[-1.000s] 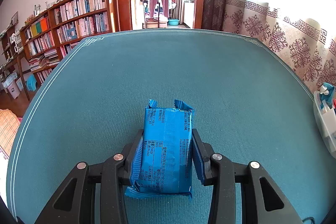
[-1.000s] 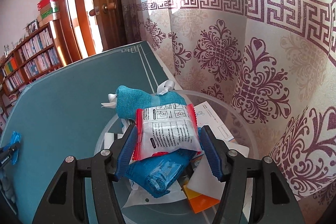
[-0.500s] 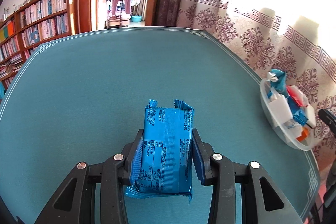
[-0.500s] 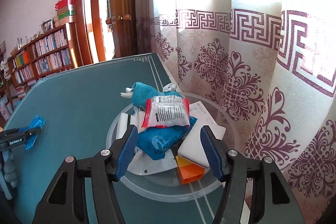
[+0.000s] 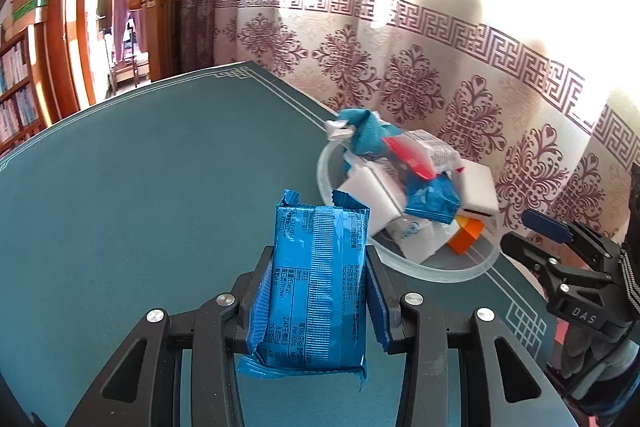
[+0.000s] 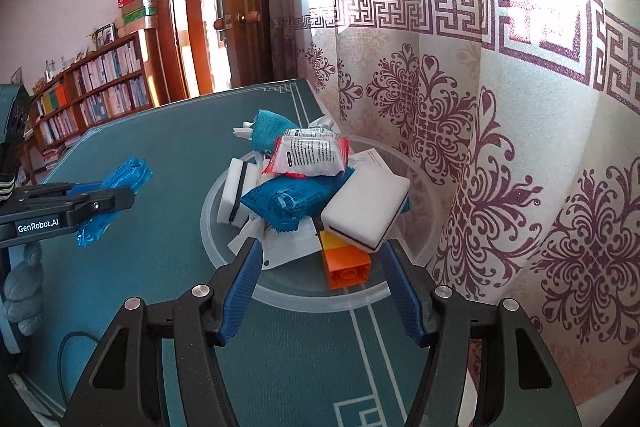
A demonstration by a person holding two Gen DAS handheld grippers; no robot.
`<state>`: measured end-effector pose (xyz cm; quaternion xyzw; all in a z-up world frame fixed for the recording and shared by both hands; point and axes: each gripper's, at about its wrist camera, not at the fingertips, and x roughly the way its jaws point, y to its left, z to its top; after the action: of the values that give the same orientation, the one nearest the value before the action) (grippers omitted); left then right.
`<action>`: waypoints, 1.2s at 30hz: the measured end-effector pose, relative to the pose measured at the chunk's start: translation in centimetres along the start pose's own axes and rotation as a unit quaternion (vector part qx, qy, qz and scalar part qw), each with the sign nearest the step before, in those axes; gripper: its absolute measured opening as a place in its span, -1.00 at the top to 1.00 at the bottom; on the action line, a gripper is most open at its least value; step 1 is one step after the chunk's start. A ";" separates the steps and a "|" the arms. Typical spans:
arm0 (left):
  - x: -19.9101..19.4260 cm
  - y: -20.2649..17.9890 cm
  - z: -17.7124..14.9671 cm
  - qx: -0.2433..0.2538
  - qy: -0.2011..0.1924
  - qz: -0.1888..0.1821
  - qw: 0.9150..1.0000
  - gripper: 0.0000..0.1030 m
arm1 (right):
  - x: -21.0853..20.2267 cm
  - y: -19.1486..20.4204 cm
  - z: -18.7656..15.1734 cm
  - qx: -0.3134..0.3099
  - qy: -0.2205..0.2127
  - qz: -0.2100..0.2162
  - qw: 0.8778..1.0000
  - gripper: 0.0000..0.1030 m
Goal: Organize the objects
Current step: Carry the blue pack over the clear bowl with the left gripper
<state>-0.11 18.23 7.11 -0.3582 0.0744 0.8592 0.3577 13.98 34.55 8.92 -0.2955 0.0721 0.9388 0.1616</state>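
My left gripper (image 5: pixel 320 267) is shut on a blue snack packet (image 5: pixel 316 287) and holds it above the green table, just left of a clear plastic bowl (image 5: pixel 448 273). The same packet (image 6: pixel 120 187) shows in the right wrist view, left of the bowl (image 6: pixel 296 297). The bowl holds a red-and-white packet (image 6: pixel 310 157), a blue packet (image 6: pixel 292 201), white sponges (image 6: pixel 366 213), an orange block (image 6: pixel 346 263) and a teal pouch (image 6: pixel 270 127). My right gripper (image 6: pixel 320 255) is open and empty, just back from the bowl's near rim.
A patterned curtain (image 6: pixel 500 127) hangs close behind the bowl along the table's right edge. A bookshelf (image 6: pixel 92 83) and an open door (image 6: pixel 208 19) stand beyond the far end. A black cable (image 6: pixel 72 341) lies near the table's front left.
My right gripper let go of the red-and-white packet on top of the pile and drew back, open. My left gripper swung right with the blue packet, closer to the bowl.
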 end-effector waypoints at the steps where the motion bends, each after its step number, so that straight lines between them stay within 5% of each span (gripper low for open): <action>1: 0.3 -0.9 0.2 0.010 0.003 -0.007 1.000 0.15 | 0.0 -0.2 -0.1 0.001 0.001 0.002 1.000 -0.23; 15: 3.6 -10.5 1.4 0.164 0.041 -0.085 0.982 0.15 | -0.1 -3.5 -0.8 0.027 0.008 -0.004 1.000 -0.23; 21: 5.3 -11.2 1.6 0.192 0.057 -0.116 0.973 0.15 | 0.5 -3.8 -1.0 0.027 0.019 -0.003 0.999 -0.23; 36: 7.5 -11.7 2.5 0.251 0.037 -0.117 0.960 0.15 | 0.9 -4.0 -1.1 0.039 0.026 -0.008 0.999 -0.23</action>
<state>2.64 31.94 5.39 -0.2945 0.2580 0.7513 0.5313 15.21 38.24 7.31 -0.3140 0.1104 0.9259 0.1786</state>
